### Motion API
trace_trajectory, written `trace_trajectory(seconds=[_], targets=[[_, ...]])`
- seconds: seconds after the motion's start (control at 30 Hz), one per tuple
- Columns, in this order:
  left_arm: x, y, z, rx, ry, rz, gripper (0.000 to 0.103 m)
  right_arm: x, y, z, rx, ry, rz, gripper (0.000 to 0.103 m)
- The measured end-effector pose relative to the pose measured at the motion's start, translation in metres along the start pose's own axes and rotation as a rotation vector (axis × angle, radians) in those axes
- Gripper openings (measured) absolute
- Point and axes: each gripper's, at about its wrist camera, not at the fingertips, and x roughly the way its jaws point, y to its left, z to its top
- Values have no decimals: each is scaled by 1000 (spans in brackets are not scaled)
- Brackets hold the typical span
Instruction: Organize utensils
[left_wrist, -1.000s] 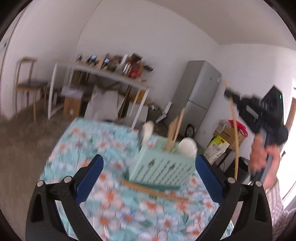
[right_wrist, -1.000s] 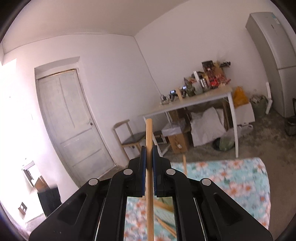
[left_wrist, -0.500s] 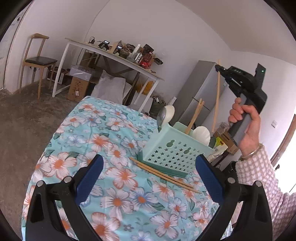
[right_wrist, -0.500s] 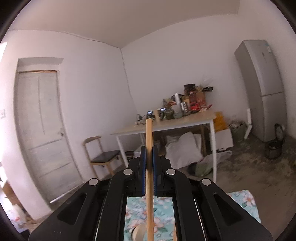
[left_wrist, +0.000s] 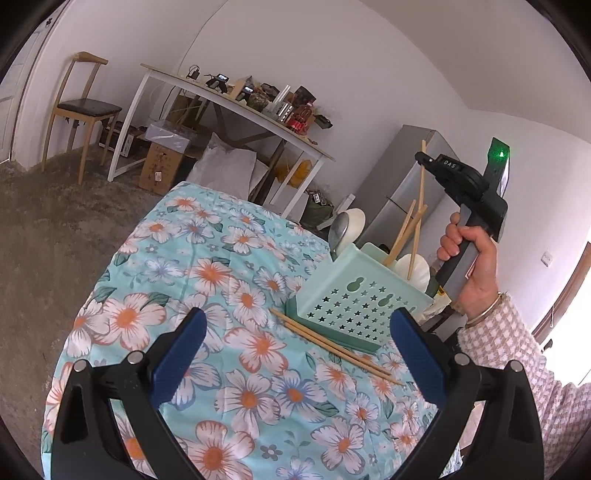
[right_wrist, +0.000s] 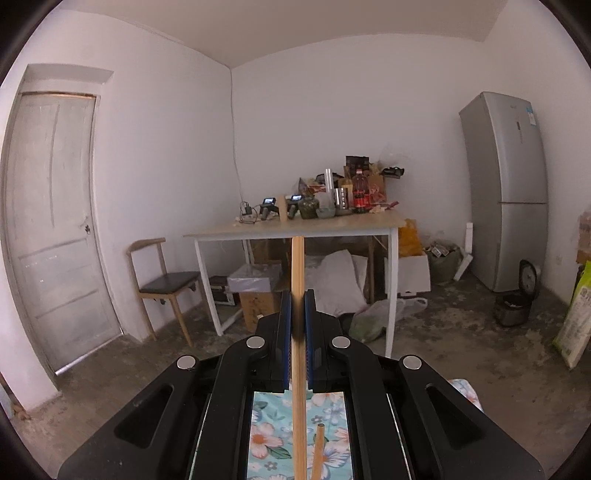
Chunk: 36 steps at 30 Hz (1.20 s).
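Chopstick (right_wrist: 297, 369) of pale wood stands upright between the blue pads of the right claw (right_wrist: 297, 325), which is pressed together on it; the stick's top rises above the pads and its lower part runs down out of view. Seen from the left wrist, that same chopstick hangs over the mint-green utensil basket (left_wrist: 354, 295), its lower tip in front of a white spoon bowl at the basket's far side; whether the tip is already inside I cannot tell for sure. A hand (left_wrist: 469, 266) in a pink-and-white checked sleeve (left_wrist: 517, 358) grips the right tool's handle, which shows a green light and small white characters that look like "0AS", though they are too small to trust.

The basket has star-shaped holes and sits on a flowered blue cloth (left_wrist: 207, 280) covering the counter. Inside it are 2 more chopsticks (left_wrist: 404, 232) leaning to the right, a metal spoon (left_wrist: 338, 232) and white spoons. On the cloth, 2 loose chopsticks (left_wrist: 332, 343) lie side by side along the basket's near edge, touching its base.

The left claw (left_wrist: 295, 354) is spread wide and holds nothing, low over the cloth, with the loose pair and the basket ahead between its fingers.

Beyond stand a grey fridge (right_wrist: 506, 192) with a blue label too small to read, a cluttered side table (right_wrist: 295, 227) and a wooden chair (right_wrist: 166, 280).
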Motion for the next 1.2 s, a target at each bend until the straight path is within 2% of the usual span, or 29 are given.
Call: trace_trajectory(seconds=[0.53, 0.73, 0.87, 1.0, 1.2], targets=[[2, 0, 0, -5, 5, 1, 97, -1, -12, -19, -3, 50, -5, 5], [1, -4, 0, 4, 2, -1, 97, -14, -22, -22, 50, 60, 19, 5], [4, -7, -1, 7, 14, 1, 97, -39, -30, -18, 75, 44, 45, 19], [7, -13, -4, 26, 32, 15, 97, -81, -42, -14, 95, 4, 81, 29], [19, -25, -11, 78, 76, 88, 97, -136, -63, -27, 106, -9, 91, 41]])
